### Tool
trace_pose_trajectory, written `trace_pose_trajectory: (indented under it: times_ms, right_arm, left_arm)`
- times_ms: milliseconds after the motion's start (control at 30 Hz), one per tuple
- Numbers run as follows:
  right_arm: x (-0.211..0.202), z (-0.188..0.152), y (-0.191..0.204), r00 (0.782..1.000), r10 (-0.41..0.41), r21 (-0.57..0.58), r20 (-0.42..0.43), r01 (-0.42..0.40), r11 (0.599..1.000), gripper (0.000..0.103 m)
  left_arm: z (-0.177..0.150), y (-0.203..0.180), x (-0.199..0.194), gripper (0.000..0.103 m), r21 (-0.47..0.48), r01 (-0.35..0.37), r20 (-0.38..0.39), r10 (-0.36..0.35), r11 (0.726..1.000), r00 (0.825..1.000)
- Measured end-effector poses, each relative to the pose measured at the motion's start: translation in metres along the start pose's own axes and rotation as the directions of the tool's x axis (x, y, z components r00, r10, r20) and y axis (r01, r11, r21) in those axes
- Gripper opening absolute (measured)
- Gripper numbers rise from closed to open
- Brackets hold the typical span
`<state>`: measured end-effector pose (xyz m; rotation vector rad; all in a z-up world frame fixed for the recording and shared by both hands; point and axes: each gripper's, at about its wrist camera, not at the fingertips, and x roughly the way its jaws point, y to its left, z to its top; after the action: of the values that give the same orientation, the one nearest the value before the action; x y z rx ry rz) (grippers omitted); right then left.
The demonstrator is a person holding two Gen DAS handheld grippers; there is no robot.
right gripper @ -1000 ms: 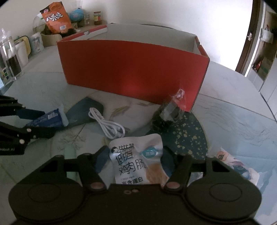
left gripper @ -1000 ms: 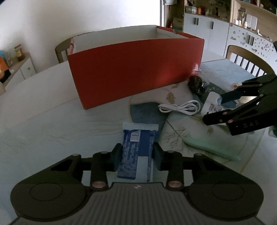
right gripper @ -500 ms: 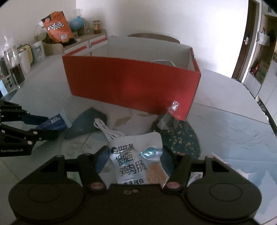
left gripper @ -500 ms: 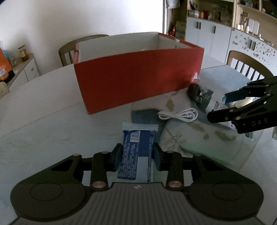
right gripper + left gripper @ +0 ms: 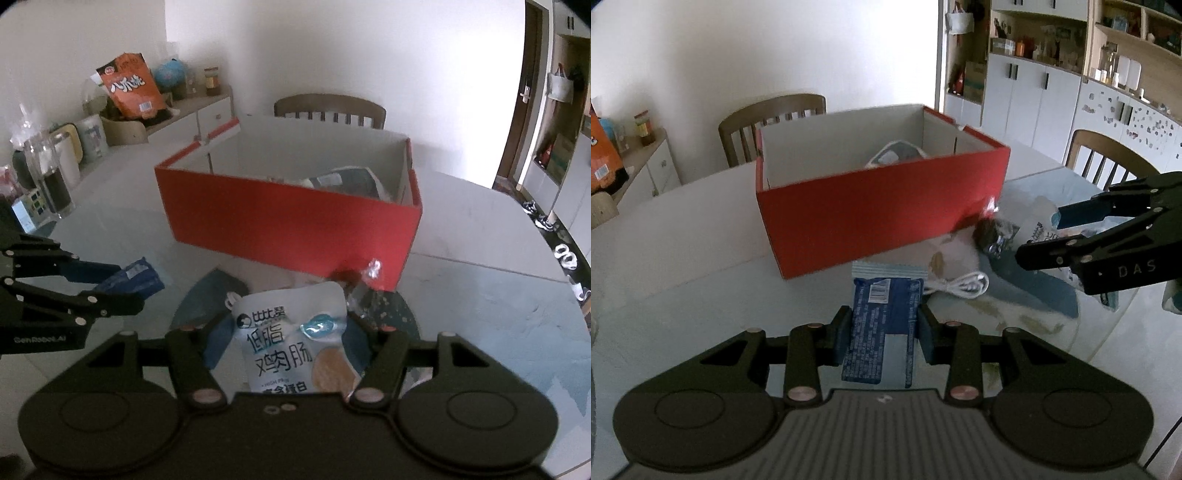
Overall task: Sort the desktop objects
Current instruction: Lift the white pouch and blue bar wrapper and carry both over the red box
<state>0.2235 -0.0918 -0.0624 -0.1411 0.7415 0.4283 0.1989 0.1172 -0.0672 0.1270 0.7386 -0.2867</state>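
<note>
Left tool (image 5: 882, 328) clamps a blue snack packet (image 5: 882, 325) between its pads, raised over the pale counter (image 5: 683, 258); the red box (image 5: 879, 218) stands just beyond, a white cable (image 5: 960, 286) to its near right

Right tool (image 5: 291, 339) grips a white pouch (image 5: 291, 343), the box (image 5: 295, 229) farther off, a wooden chair (image 5: 328, 109) behind it

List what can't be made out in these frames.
- Red box contents: both views, near wall hides all but a grey-white item.
- White pouch lower edge: right wrist view, claw body covers it.
- Blue packet print: left wrist view, too small.
</note>
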Motion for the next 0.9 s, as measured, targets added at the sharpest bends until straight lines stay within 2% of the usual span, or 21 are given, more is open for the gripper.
trace_pose_trajectory:
  times_ms: [900]
  right_arm:
    - [-0.055, 0.067, -0.004, 0.993, 0.012, 0.018, 0.116, -0.014, 1.000, 0.065]
  left_arm:
    - [0.082, -0.013, -0.050, 0.036, -0.005, 0.012, 0.133, -0.011, 1.000, 0.991]
